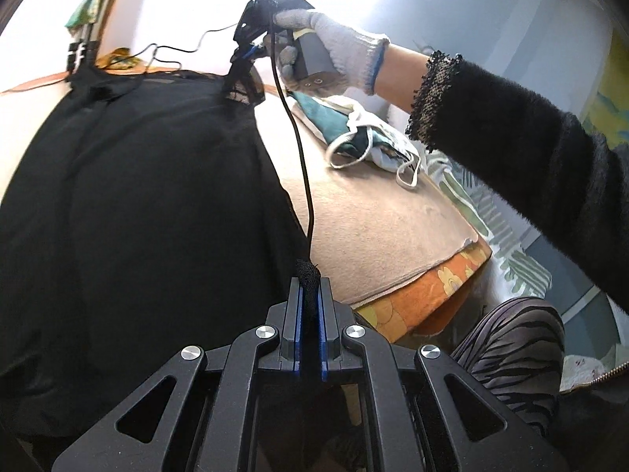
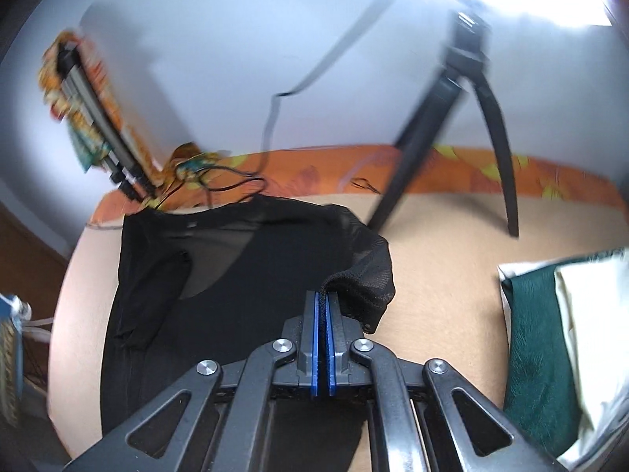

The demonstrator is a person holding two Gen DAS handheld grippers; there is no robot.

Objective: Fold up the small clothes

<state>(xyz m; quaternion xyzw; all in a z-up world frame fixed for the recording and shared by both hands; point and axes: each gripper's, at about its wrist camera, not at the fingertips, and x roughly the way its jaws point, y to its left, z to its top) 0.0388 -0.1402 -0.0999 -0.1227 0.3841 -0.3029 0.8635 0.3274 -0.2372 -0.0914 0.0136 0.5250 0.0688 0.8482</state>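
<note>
A black sheer garment (image 1: 149, 196) lies spread over a beige-covered surface (image 1: 377, 228). My left gripper (image 1: 308, 279) is shut on a bunched corner of it at the near edge. In the left wrist view my right gripper (image 1: 241, 67), held by a gloved hand (image 1: 334, 51), is shut on the garment's far lace corner and lifts it. In the right wrist view my right gripper (image 2: 324, 295) is shut on a folded-over edge of the black garment (image 2: 220, 275), which lies on the beige surface (image 2: 440, 295).
A folded green and white garment (image 1: 365, 141) lies on the right of the surface, also in the right wrist view (image 2: 550, 338). A black tripod (image 2: 464, 118) stands at the back. Cables (image 2: 236, 185) lie at the far edge. An orange floral cloth (image 1: 424, 291) shows under the beige cover.
</note>
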